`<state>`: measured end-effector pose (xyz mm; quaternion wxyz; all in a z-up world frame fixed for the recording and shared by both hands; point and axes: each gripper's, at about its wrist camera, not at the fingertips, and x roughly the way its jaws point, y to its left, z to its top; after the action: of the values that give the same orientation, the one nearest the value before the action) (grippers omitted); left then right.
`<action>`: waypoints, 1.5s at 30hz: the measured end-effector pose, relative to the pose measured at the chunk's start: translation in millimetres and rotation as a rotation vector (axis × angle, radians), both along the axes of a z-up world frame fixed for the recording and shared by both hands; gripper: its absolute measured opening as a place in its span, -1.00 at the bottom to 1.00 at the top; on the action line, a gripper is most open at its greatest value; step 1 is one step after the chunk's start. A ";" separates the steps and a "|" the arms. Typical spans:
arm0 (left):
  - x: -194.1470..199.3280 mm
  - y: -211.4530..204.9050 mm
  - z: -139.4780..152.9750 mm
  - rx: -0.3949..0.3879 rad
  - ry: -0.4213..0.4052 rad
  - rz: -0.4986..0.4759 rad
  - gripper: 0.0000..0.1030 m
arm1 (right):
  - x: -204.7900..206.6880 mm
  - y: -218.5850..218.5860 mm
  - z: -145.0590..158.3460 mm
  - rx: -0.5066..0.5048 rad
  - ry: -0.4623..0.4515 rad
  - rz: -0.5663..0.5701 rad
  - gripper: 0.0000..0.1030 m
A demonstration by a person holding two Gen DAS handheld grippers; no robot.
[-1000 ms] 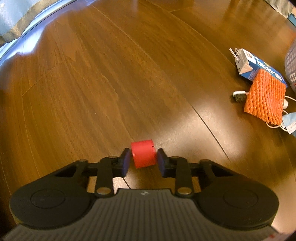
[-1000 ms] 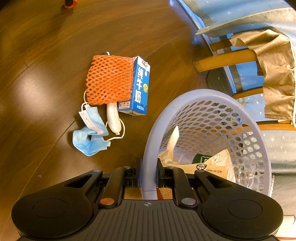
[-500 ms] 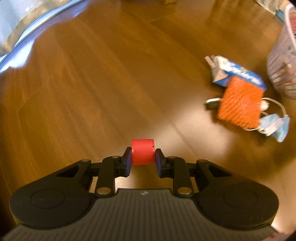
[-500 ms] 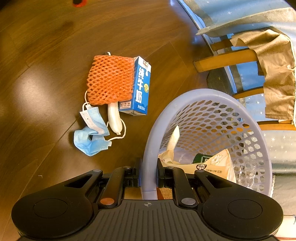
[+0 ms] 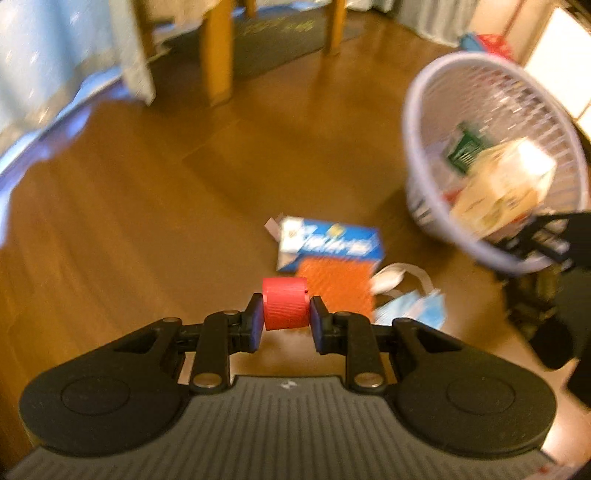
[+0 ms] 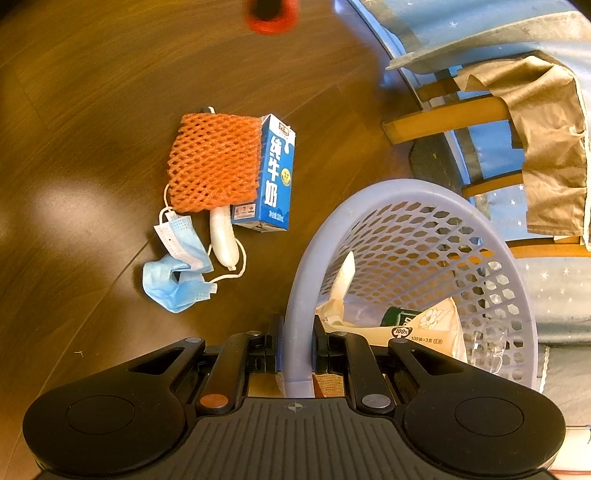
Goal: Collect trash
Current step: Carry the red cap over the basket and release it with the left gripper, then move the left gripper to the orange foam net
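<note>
My left gripper (image 5: 286, 319) is shut on a red ribbed bottle cap (image 5: 285, 303), held above the wooden floor. The same cap (image 6: 271, 14) shows blurred at the top of the right wrist view. My right gripper (image 6: 297, 354) is shut on the rim of a lavender mesh basket (image 6: 295, 332), which holds paper packets and other trash. In the left wrist view the basket (image 5: 436, 218) sits at the right. On the floor lie an orange foam net (image 6: 212, 162), a blue milk carton (image 6: 275, 173), a blue face mask (image 6: 177, 273) and a white tube-shaped piece (image 6: 223, 240).
Wooden chair legs (image 5: 218, 51) and a dark mat (image 5: 273, 40) stand at the back in the left wrist view. A chair draped with tan cloth (image 6: 546, 147) and a blue starred fabric (image 6: 480, 22) sit behind the basket.
The left gripper closed on the red cap, lifted it off the floor and swung toward the litter and the basket. The right gripper and basket stayed still.
</note>
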<state>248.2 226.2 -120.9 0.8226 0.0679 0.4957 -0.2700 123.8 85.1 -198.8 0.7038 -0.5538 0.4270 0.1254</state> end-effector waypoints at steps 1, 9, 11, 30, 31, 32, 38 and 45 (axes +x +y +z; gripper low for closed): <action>0.4 -5.0 6.5 -0.009 -0.010 -0.013 -0.59 | 0.0 0.0 0.1 0.001 0.000 -0.001 -0.80; 3.4 -56.5 51.2 -0.059 -0.105 -0.161 -0.58 | -1.4 -1.0 0.0 -0.001 0.001 0.006 -0.80; 2.2 -69.4 60.5 -0.069 -0.125 -0.204 -0.58 | -1.9 -1.5 0.4 0.001 0.002 0.006 -0.81; 7.8 -160.0 75.2 -0.173 -0.154 -0.365 -0.21 | -2.3 -6.5 4.8 0.013 -0.004 -0.006 -0.81; 8.6 -158.1 76.0 -0.172 -0.153 -0.360 -0.21 | -1.9 -6.9 5.1 0.013 -0.004 -0.007 -0.81; 9.3 -156.4 75.5 -0.169 -0.151 -0.355 -0.21 | -1.4 -7.1 5.5 0.014 -0.004 -0.008 -0.81; 13.2 -139.6 80.1 -0.140 -0.157 -0.321 -0.21 | -1.3 -6.9 5.8 0.017 -0.004 -0.010 -0.81; 14.7 -107.5 89.3 -0.098 -0.177 -0.260 -0.21 | -2.3 -7.8 8.7 0.023 -0.009 -0.008 -0.81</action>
<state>262.9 118.7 -31.6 0.8237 0.1148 0.3944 -0.3908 121.6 77.3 -190.1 0.7125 -0.5444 0.4247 0.1250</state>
